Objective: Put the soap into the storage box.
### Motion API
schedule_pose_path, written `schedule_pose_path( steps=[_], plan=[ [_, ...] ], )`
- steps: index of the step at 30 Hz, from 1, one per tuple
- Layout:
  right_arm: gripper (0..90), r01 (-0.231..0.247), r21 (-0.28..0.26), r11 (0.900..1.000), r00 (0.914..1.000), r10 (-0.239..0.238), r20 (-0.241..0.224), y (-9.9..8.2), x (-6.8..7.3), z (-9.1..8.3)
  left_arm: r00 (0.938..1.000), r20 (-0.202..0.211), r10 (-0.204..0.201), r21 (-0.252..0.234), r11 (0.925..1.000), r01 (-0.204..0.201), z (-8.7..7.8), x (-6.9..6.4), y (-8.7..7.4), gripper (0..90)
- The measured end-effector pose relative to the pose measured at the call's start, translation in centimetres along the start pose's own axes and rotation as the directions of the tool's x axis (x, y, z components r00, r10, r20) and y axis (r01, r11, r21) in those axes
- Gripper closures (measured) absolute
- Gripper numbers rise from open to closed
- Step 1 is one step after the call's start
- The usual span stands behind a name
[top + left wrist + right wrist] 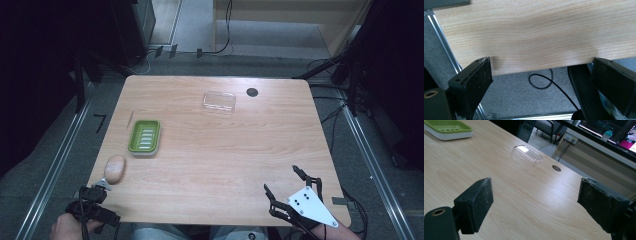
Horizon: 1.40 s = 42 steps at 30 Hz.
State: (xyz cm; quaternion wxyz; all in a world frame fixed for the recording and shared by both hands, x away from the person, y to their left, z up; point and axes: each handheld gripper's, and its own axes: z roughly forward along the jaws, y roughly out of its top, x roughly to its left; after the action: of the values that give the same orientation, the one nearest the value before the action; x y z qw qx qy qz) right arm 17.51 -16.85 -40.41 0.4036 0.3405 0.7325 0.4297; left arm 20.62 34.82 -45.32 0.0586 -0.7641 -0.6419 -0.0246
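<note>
At the near edge of the surface (215,165) the left claw (103,184) is held with its jaws wide apart and nothing between them, just short of the bar of soap (115,168), which lies untouched beside the green soap dish (145,136). The right claw (285,187) is likewise spread and empty at the near right. The clear lid (219,101) is left well apart, towards the far edge. By this layout nothing appears done yet: the soap remains to be grasped and set in the dish.
</note>
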Motion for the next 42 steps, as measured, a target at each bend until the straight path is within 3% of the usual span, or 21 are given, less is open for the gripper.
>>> schedule_pose_path(
  steps=[17, 32, 42],
  plan=[
    [13.3, 0.007, 0.004, 1.0, 1.0, -0.007, 0.002, 0.0, 0.0, -0.1, 0.9996, 0.001, 0.027, -0.017, 0.9995, -0.027, -0.8, -0.4, 0.9, 4.0],
    [13.3, 0.01, 0.004, 0.9999, 0.9999, -0.01, -0.001, -0.1, -0.1, 0.0, 0.9999, 0.007, 0.009, -0.074, 0.9972, -0.008, -1.6, -0.2, 2.8, 3.3],
    [13.3, 0.005, 0.004, 1.0, 1.0, -0.005, 0.001, -0.1, -0.1, 0.0, 0.9999, 0.013, 0.008, -0.08, 0.9967, -0.007, -2.0, 0.3, 3.6, 3.2]
  ],
)
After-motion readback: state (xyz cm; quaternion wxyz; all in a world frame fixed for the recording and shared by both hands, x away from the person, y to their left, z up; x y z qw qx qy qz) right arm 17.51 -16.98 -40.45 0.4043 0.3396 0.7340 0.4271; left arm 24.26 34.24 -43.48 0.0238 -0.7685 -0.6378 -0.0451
